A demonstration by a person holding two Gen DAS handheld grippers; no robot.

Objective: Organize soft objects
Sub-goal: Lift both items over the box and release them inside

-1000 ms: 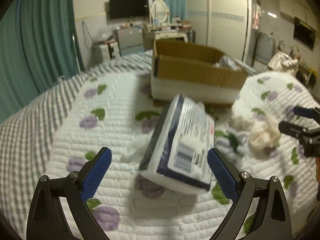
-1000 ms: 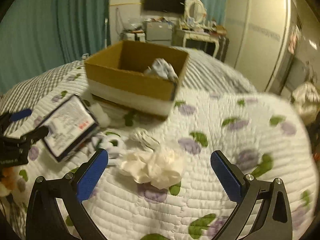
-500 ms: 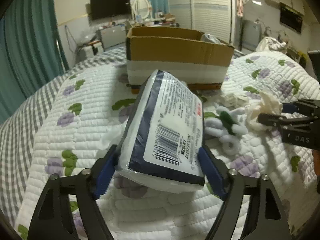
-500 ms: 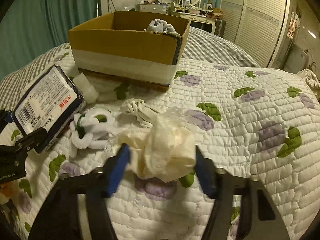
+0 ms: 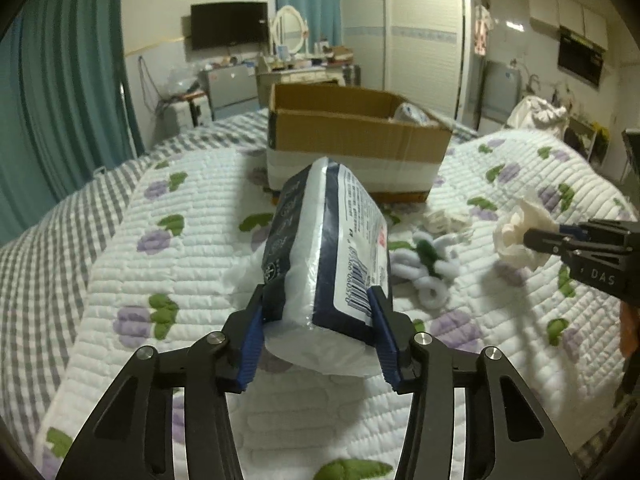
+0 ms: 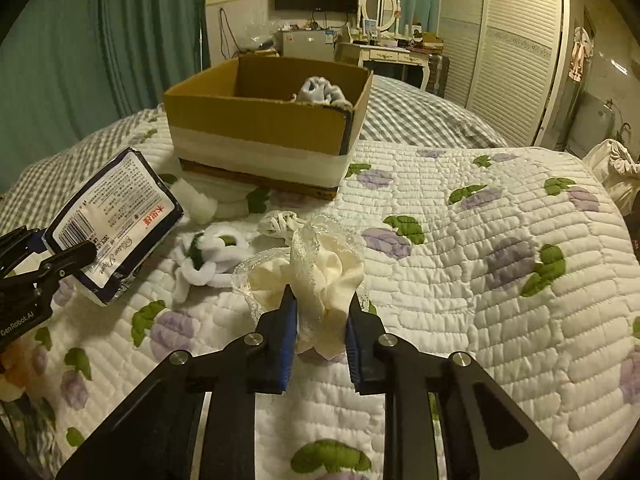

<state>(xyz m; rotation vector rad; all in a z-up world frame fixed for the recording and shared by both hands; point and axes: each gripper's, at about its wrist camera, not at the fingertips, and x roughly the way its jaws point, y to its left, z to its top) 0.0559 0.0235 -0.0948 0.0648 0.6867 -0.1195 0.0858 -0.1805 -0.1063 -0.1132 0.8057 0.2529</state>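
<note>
My left gripper [image 5: 318, 334] is shut on a tissue pack [image 5: 332, 248], white with dark blue edges and a barcode, held a little above the quilt. The pack also shows in the right wrist view [image 6: 114, 220]. My right gripper [image 6: 322, 330] is shut on a cream lace cloth [image 6: 316, 268], lifted off the quilt; it shows in the left wrist view [image 5: 520, 232] too. An open cardboard box [image 5: 352, 140] stands behind on the bed, with a white-blue soft item [image 6: 320, 90] inside.
On the flowered quilt [image 6: 480, 240] between the grippers lie a white fluffy item with green [image 6: 212, 256] and a small white knotted cloth [image 6: 278, 222]. More white soft pieces [image 6: 200, 200] lie by the box front. Furniture stands beyond the bed.
Both grippers closed: the left on the tissue pack, the right on the cream cloth. Both objects have been lifted slightly off the quilt.
</note>
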